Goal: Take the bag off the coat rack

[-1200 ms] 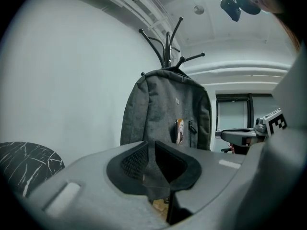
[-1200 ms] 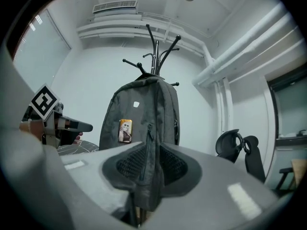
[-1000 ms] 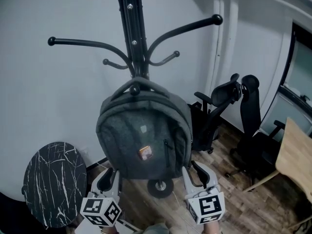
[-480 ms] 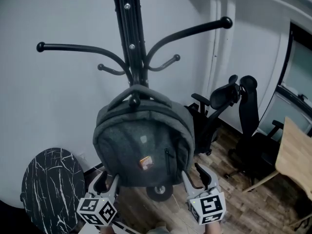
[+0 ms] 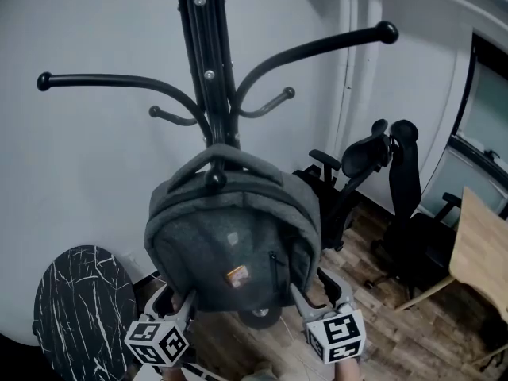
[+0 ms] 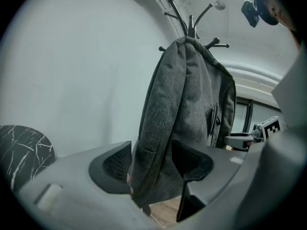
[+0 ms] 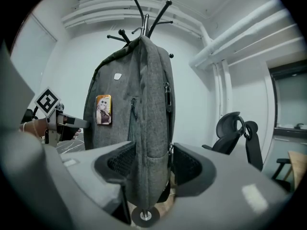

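The grey backpack [image 5: 230, 244] hung unlifted on the coat rack [image 5: 208, 70], its lower sides loose between the just-opened, wide jaws of the left gripper [image 5: 176, 300] and right gripper [image 5: 317, 292].

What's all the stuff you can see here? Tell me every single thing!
grey fabric backpack: one, grey, hanging by its top handle on the rack.
black metal coat rack: one, black, centre, in front of the white wall.
round black marble-pattern table: one, black with white veins, lower left.
black office chairs: two, black, right of the rack.
light wooden tabletop: one, tan, far right edge.
wooden floor: brown planks, bottom.
left gripper: one, grey, jaws have just been opening, backpack's lower left edge between them.
right gripper: one, grey, jaws have just been opening, backpack's lower right edge between them.
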Tool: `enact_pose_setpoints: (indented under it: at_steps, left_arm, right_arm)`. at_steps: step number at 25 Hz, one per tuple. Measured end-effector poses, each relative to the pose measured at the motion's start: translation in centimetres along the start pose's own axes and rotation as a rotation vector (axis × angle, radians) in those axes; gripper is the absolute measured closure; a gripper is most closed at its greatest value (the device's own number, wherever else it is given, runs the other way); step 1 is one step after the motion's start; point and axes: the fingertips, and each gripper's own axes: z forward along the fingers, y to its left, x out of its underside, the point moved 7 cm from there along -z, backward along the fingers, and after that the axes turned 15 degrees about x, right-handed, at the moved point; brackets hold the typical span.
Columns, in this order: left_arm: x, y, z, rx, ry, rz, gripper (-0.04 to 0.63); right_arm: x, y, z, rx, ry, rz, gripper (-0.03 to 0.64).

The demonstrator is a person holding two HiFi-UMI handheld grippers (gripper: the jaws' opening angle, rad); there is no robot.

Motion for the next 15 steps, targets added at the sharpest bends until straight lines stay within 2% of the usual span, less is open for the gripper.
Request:
enact_pose_setpoints:
  at_steps: [4,11,15]
  left_arm:
    - [0.5,0.3,1.1,0.022,0.055,0.006,0.331]
    - [0.5,0.6,2.0,0.018,0.061,0.059,0.333]
    - [0.7,0.4,2.1,-0.010,0.088,0.128,0.391]
  right_arm:
    - [0.3,0.1,0.9,-0.002,0.017,0.002,0.377]
    - [0.9,0.5,2.1,-0.033,0.082,-0.047,0.379]
    - [1.3,0.4,2.4,0.005,0.033,-0.063,0.433]
